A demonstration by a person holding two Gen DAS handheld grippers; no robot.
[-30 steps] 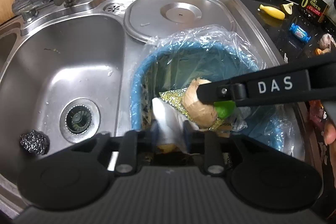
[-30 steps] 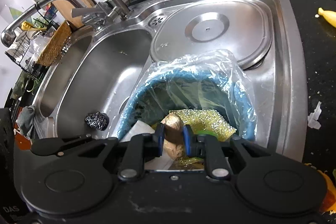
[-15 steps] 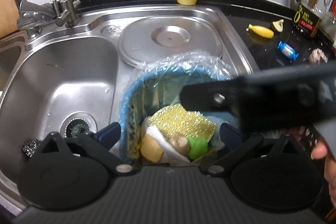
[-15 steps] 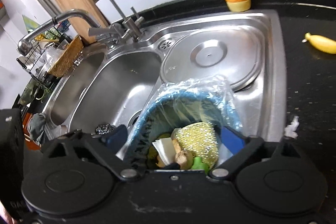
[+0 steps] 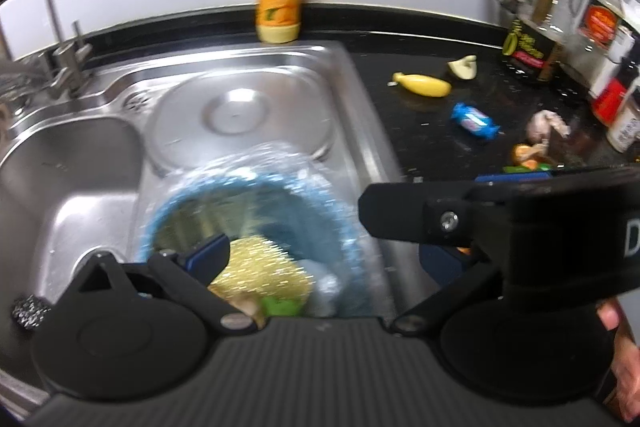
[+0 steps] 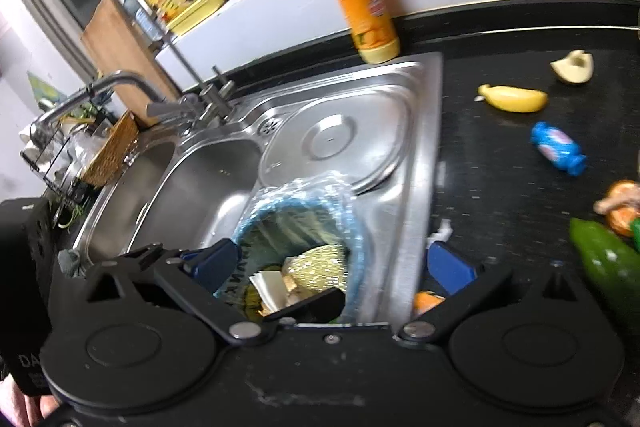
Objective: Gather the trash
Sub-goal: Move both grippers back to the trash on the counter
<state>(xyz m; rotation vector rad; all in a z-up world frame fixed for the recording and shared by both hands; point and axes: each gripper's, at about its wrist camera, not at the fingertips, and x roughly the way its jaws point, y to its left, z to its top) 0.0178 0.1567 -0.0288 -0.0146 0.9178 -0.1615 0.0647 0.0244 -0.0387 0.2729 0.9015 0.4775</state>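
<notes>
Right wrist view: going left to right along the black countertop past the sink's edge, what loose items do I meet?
White scrap → yellow banana-shaped piece → blue candy wrapper. The pale wedge overlaps them sideways; the green and orange pieces at the right edge are cut off.

light: even, fairly bright | glare: shiny stainless steel sink [image 5: 100, 163] | blur: motion smear in both views | edges: fisheye bending, dark corners

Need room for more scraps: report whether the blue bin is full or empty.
Partly filled: blue bin holds a yellow scrubber and scraps below its rim.
</notes>
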